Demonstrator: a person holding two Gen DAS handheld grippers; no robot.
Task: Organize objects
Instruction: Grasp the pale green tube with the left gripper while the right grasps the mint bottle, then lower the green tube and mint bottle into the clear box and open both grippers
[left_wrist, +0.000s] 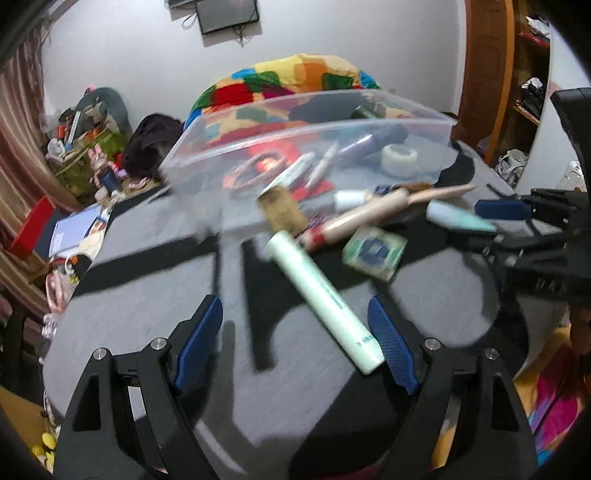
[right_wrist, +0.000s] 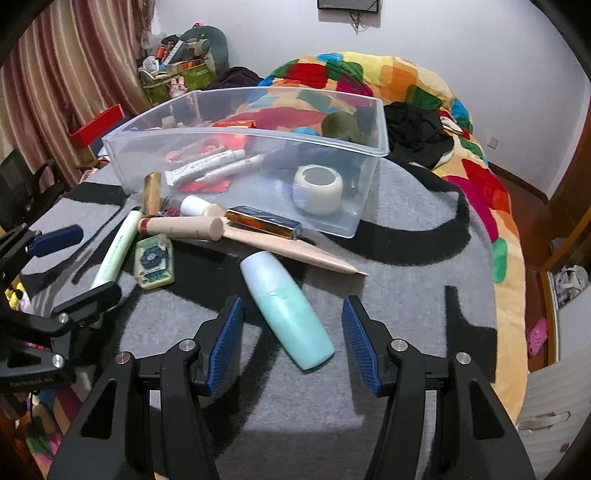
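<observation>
The pale green tube (left_wrist: 325, 298) lies on the grey and black mat (left_wrist: 147, 295), slanting between the blue pads of the left gripper (left_wrist: 297, 341); the jaws stand wide apart, released, and the tube's near end lies just beside the right pad, though blur hides whether they touch. In the right wrist view the same tube (right_wrist: 112, 254) shows at the left, partly behind the left gripper (right_wrist: 66, 266).

The right gripper (right_wrist: 291, 341) is likewise spread wide, gripping nothing, with the teal and pale blue bottle (right_wrist: 286, 308) lying tilted on the mat (right_wrist: 406, 325) between its pads, clear of both. Seen from the left wrist, that bottle (left_wrist: 458, 218) lies beside the right gripper's blue finger (left_wrist: 500, 208).

Beyond the bottle lie a cream wooden pin (right_wrist: 255, 236), a small green packet (right_wrist: 153, 262) and a dark flat case (right_wrist: 262, 221), heaped together near the clear plastic bin (right_wrist: 369, 184). The bin holds a roll of tape (right_wrist: 317, 188), a white tube (right_wrist: 205, 168) and a pen (right_wrist: 236, 166).

Both grippers point forward and downward over the mat, toward the bin.
</observation>
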